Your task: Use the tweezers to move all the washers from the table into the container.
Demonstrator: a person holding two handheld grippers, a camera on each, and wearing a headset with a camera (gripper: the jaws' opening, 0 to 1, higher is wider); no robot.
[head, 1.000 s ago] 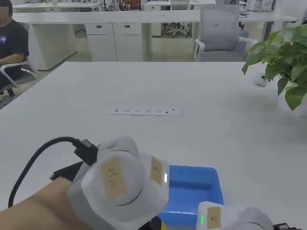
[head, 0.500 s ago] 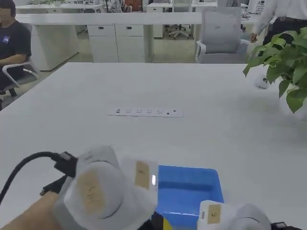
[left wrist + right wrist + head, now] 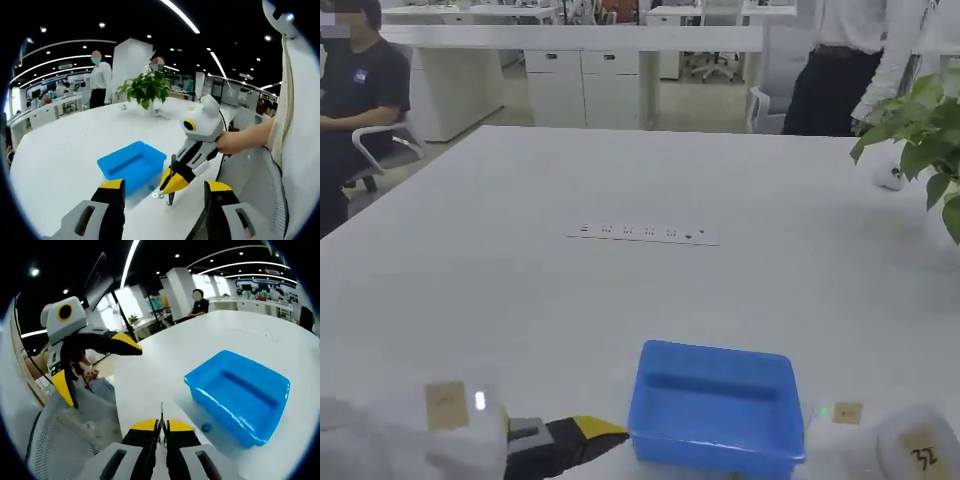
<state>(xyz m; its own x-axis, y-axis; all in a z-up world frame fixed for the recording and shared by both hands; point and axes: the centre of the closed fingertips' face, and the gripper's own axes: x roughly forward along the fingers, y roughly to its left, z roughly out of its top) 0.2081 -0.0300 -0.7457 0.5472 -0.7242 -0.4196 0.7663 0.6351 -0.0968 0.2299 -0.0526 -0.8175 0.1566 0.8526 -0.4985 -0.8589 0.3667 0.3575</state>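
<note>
The blue container (image 3: 715,405) stands on the white table (image 3: 620,290) near its front edge. In the left gripper view, a few small silver washers (image 3: 157,195) lie on the table just beside the container (image 3: 132,162). My right gripper (image 3: 161,426) is shut on thin metal tweezers (image 3: 161,415). From the left gripper view the tweezers (image 3: 171,192) point down at the table next to the washers. My left gripper (image 3: 165,186) is open and holds nothing. Its yellow tip (image 3: 585,432) lies left of the container. A small round piece (image 3: 206,428) sits by the container (image 3: 237,392).
A white power strip (image 3: 642,233) lies mid-table. A potted plant (image 3: 920,125) stands at the right edge. One person sits at the far left (image 3: 355,95) and another stands at the back right (image 3: 845,65). A mesh chair (image 3: 70,440) is close below the table edge.
The left gripper has dropped low and to the left, uncovering the whole blue container. A standing person has walked in at the back right. The head camera has shifted slightly.
</note>
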